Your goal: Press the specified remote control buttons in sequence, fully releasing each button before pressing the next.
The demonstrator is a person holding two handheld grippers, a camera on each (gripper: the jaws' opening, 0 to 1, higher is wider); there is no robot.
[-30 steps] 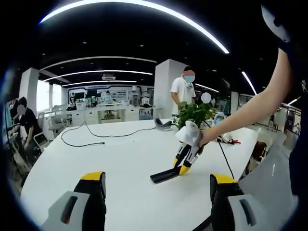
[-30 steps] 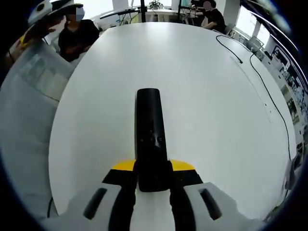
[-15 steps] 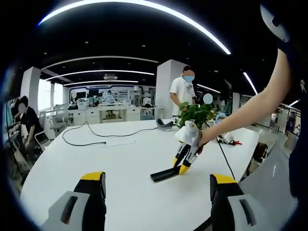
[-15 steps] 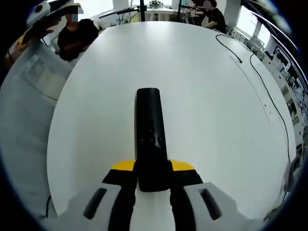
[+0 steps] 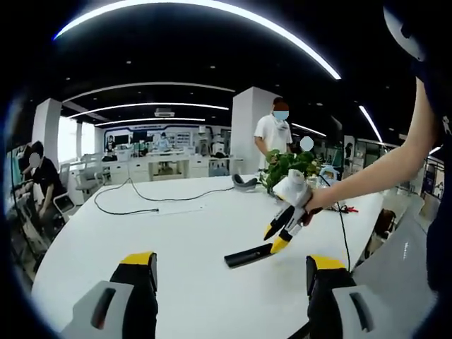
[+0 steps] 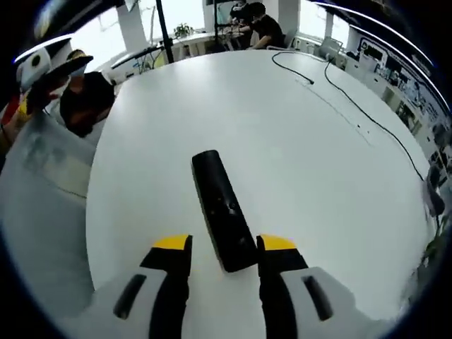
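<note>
Two tool point(image 6: 224, 248) jaws (parted) flanking remote point(image 6: 222, 208)

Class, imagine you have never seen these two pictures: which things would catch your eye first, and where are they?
A black remote control lies flat on the big white table, its near end between the right gripper's open yellow-tipped jaws. From the left gripper's view, the same remote sits mid-table, with a leafy plant behind.

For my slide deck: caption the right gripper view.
Open tongs poised over a black remote lying on a white table.
</note>
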